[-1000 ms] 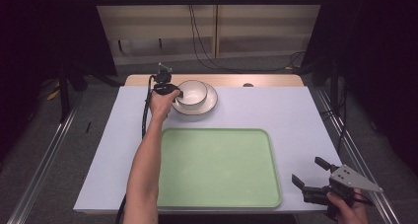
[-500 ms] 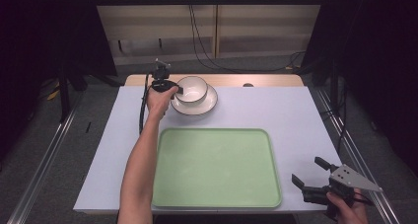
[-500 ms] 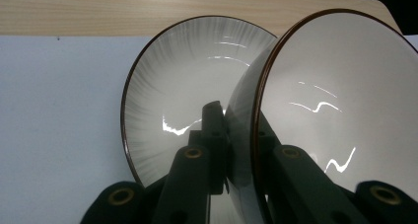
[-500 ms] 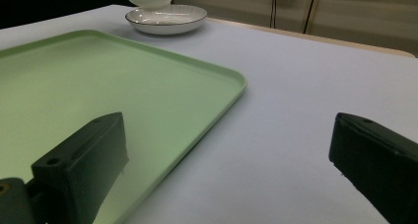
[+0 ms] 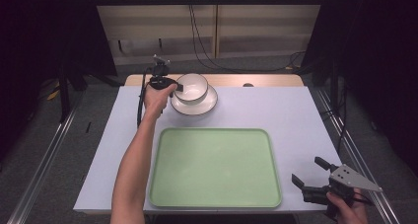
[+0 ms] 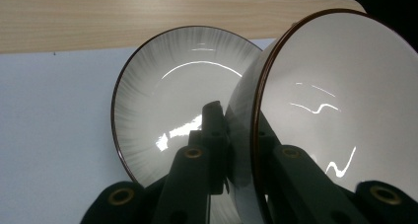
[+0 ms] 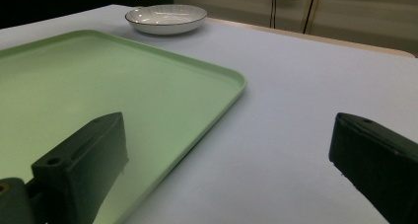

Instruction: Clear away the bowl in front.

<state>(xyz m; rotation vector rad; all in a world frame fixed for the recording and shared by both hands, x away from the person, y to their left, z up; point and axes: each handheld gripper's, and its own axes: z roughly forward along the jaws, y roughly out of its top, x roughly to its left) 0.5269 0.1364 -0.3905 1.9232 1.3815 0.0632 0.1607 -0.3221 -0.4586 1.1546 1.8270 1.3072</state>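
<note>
The left gripper (image 5: 173, 87) has its jaws clenched on the near rim of the white bowl (image 5: 191, 88), holding it tilted just above the round plate (image 5: 194, 106) at the far side of the desk (image 5: 296, 115). The smooth green tray (image 5: 215, 167) lies nearer the person. The right gripper (image 5: 311, 177) waits with jaws released, well apart.

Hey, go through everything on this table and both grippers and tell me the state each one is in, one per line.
bowl: gripped at its rim, lifted clear of the plate, tilted.
plate: flat on the table, nothing in it.
tray: flat on the table, nothing on it.
left gripper: shut on the bowl's rim, one jaw inside, one outside.
right gripper: open, holding nothing, by the tray's near right corner.
</note>
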